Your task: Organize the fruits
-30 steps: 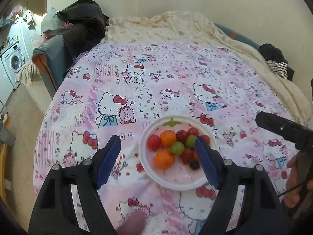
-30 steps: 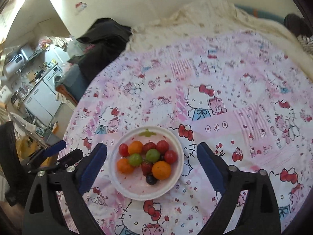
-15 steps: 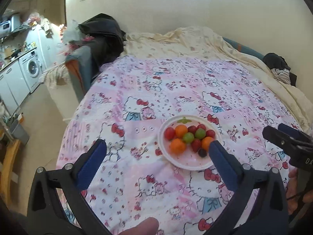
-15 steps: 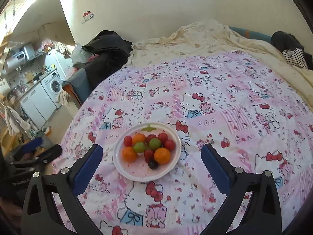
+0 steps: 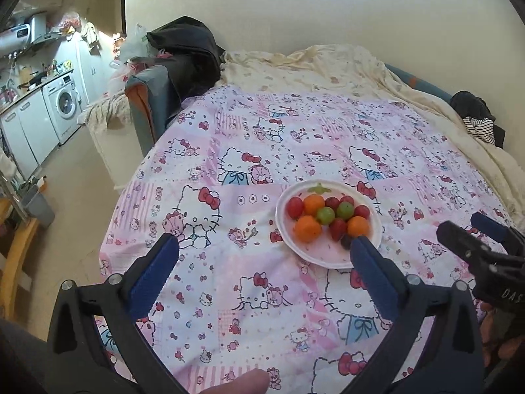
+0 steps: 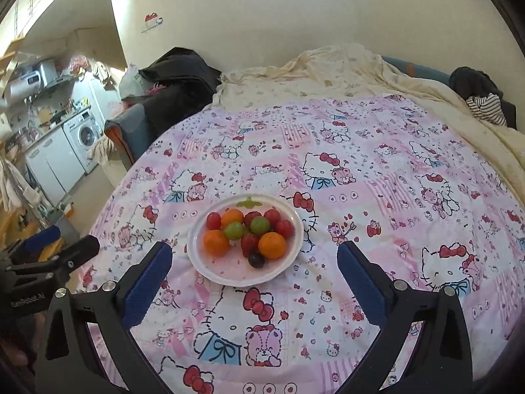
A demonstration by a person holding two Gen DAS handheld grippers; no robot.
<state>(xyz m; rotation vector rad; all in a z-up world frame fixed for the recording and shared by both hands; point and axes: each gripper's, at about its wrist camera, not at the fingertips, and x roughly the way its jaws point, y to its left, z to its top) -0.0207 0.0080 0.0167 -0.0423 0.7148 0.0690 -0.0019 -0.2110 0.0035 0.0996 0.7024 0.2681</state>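
Both grippers have pulled back from the plate since a sec ago, so more of the bed shows now, and both sets of fingers have just been opening, w/ nothing between them. Going left to right in the left wrist view: a washing machine (image 5: 65, 105) stands far off by the wall, then a dark pile of clothes (image 5: 187, 52) sits at the bed's far left corner. Next comes the pink cartoon-cat blanket (image 5: 249, 151) spread over the bed. The left gripper (image 5: 261, 271) hangs over the blanket, its blue fingers (image 5: 154, 275) spread wide apart and holding nothing. The white plate (image 5: 377, 229) lies flat on the blanket, just past the gripper's right finger, which covers a bit of the plate's near edge. On the plate the fruits (image 5: 328, 218) sit bunched up and touching: orange ones, red ones, two green ones & one small dark one at the near side. The right gripper (image 6: 254, 277) is also over the blanket, fingers (image 6: 361, 282) spread wide & empty; in its own view the plate (image 6: 295, 246) sits closer to its left finger, not touching it. Far right, a striped cloth (image 5: 479, 128) lies by the wall.
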